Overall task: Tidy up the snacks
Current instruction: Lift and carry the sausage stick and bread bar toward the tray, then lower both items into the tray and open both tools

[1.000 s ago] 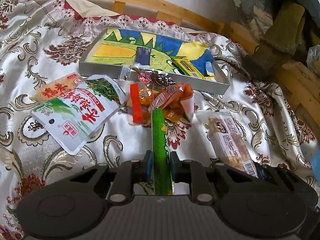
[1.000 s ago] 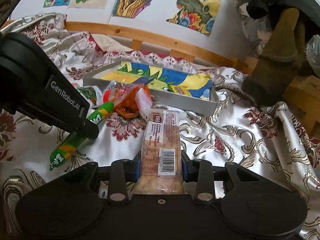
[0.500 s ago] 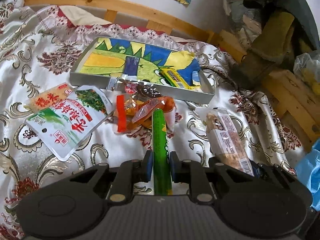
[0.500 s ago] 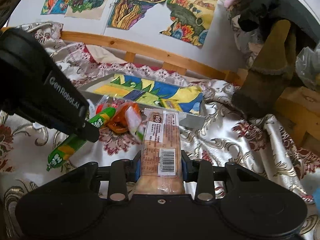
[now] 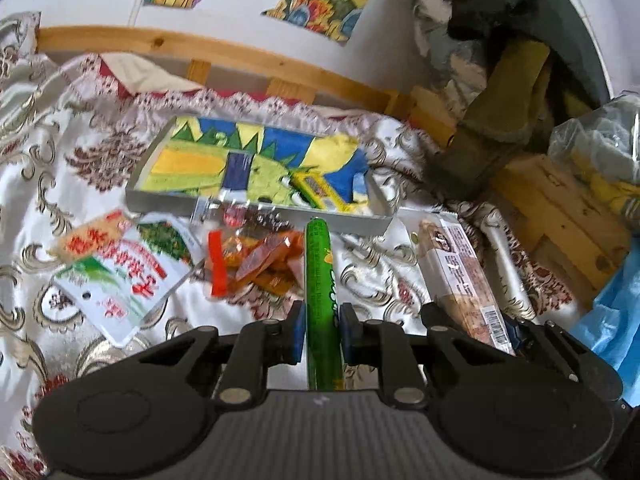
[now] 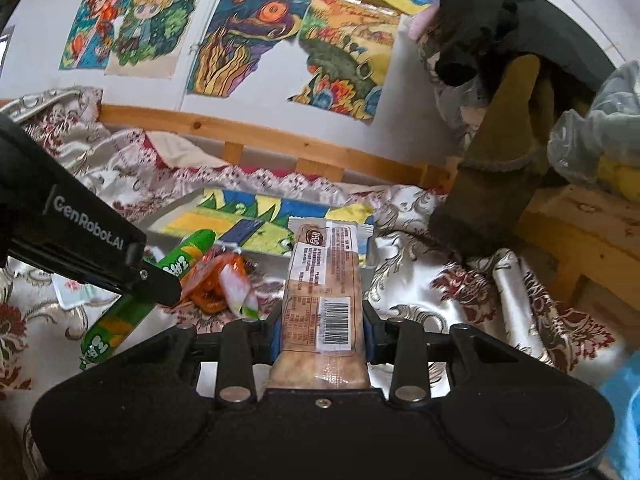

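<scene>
My left gripper is shut on a long green sausage stick that points away toward a shallow grey tray with a colourful drawing on its floor. In the right wrist view the same green stick hangs from the left gripper's black body. My right gripper is shut on a long clear-wrapped biscuit bar with a barcode; the bar also shows at the right of the left wrist view. The tray lies beyond both, holding a small yellow packet and a blue one.
On the patterned satin bedspread lie a white-and-green pouch, an orange packet and a heap of orange snack packets in front of the tray. A wooden bed rail runs behind; dark clothing and wooden boards stand at right.
Both grippers have risen with their snacks and tipped up, so more of the wall and its drawings shows. The tray and loose packets now sit lower and farther off.
</scene>
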The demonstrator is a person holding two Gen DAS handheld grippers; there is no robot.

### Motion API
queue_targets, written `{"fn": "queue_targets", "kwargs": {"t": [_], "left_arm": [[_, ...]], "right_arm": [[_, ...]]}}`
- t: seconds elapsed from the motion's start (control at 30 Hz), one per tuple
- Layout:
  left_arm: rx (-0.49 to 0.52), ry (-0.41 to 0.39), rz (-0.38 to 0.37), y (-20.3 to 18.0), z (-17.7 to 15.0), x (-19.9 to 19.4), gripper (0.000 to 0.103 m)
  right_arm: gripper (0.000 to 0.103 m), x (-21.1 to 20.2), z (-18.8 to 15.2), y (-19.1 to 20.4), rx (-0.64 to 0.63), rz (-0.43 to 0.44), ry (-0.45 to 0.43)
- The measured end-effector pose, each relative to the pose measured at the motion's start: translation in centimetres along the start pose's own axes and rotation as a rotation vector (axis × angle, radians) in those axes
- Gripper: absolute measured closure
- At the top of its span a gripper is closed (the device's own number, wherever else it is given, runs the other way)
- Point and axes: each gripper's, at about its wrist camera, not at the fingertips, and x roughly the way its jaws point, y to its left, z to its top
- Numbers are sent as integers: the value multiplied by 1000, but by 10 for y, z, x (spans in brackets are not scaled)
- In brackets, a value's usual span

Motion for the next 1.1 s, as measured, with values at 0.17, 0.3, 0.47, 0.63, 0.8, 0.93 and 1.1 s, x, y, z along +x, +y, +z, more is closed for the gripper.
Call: {"fn": "queue_targets", "kwargs": {"t": [0.17, 0.3, 0.47, 0.63, 0.8, 0.93, 1.1], "left_arm": [[-10, -24, 17, 3, 12, 2, 84], [-17, -44, 30, 12, 33, 12, 84], [8, -89, 36, 22, 74, 42, 84], [-1, -124, 63, 40, 122, 92, 84], [-95, -102, 93, 65, 154, 145, 84], [-149, -58, 123, 81, 161, 181, 84], [-157, -8, 137, 87, 158, 218, 84]], "right_arm": [[65, 0, 4, -7, 28, 2, -14], [65, 17, 19, -12, 76, 46, -17], [65, 64, 51, -22, 84, 95, -43], [65, 130, 87, -24, 73, 131, -63], [65, 198, 105, -21, 85, 156, -28], [65, 244, 105, -21, 96, 166, 28], [65, 277, 93, -23, 88, 149, 95]]}}
